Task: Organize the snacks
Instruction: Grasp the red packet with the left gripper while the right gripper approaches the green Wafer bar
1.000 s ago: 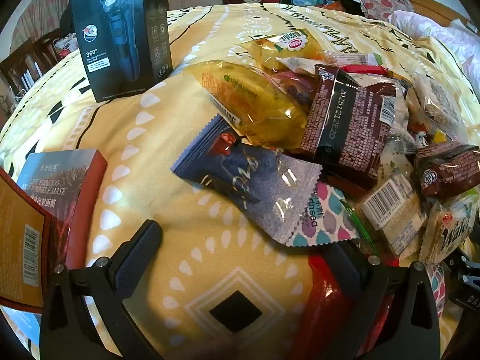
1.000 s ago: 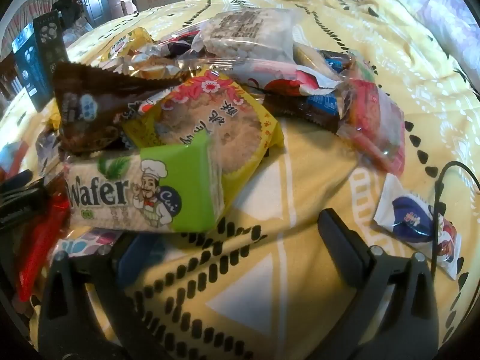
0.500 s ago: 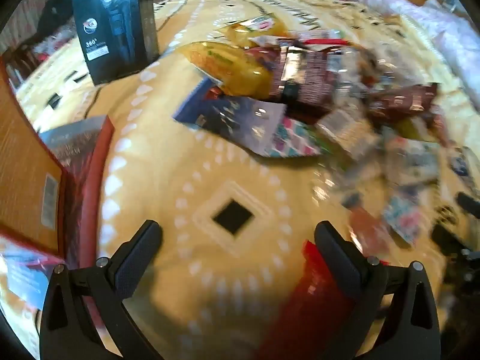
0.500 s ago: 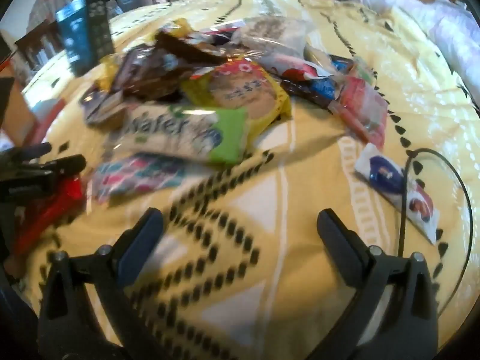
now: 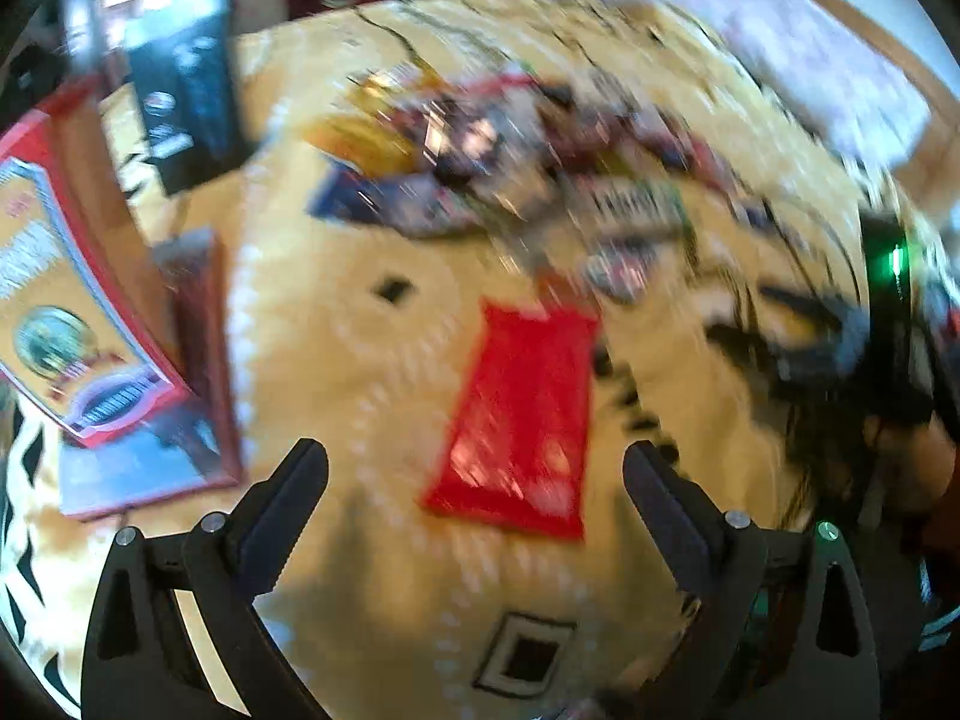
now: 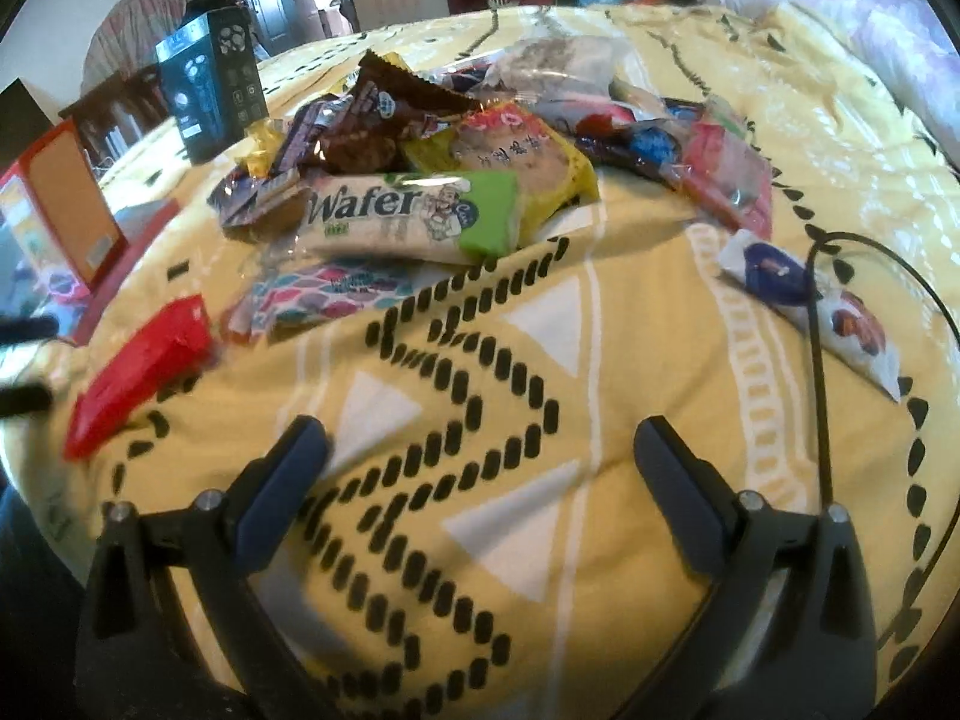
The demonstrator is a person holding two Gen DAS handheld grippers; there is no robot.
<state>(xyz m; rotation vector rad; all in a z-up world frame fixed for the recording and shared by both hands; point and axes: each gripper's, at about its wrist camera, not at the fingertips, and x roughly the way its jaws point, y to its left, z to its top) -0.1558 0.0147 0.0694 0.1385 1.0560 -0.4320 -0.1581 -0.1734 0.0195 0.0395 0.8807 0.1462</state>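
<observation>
A pile of wrapped snacks [image 6: 432,138] lies on a yellow patterned bedspread [image 6: 540,420]; it shows blurred in the left wrist view [image 5: 528,162]. A red packet [image 5: 522,414] lies flat apart from the pile, just ahead of my open, empty left gripper [image 5: 474,480]; it also shows in the right wrist view [image 6: 138,372]. A green Wafer bar [image 6: 408,216] lies at the pile's front. My right gripper [image 6: 480,462] is open and empty, well short of the pile. A white and blue packet [image 6: 810,300] lies alone at right.
A black shaver box [image 6: 210,84] stands behind the pile at left. A red and orange box [image 5: 66,300] and a dark red box [image 5: 198,354] lie at the left. A black cable [image 6: 822,360] crosses the spread at right. Pale bedding [image 6: 888,30] lies at far right.
Both grippers have pulled back and up from the pile. The red packet, earlier at the left gripper's right finger, now lies free on the spread ahead of it. The left view is motion-blurred.
</observation>
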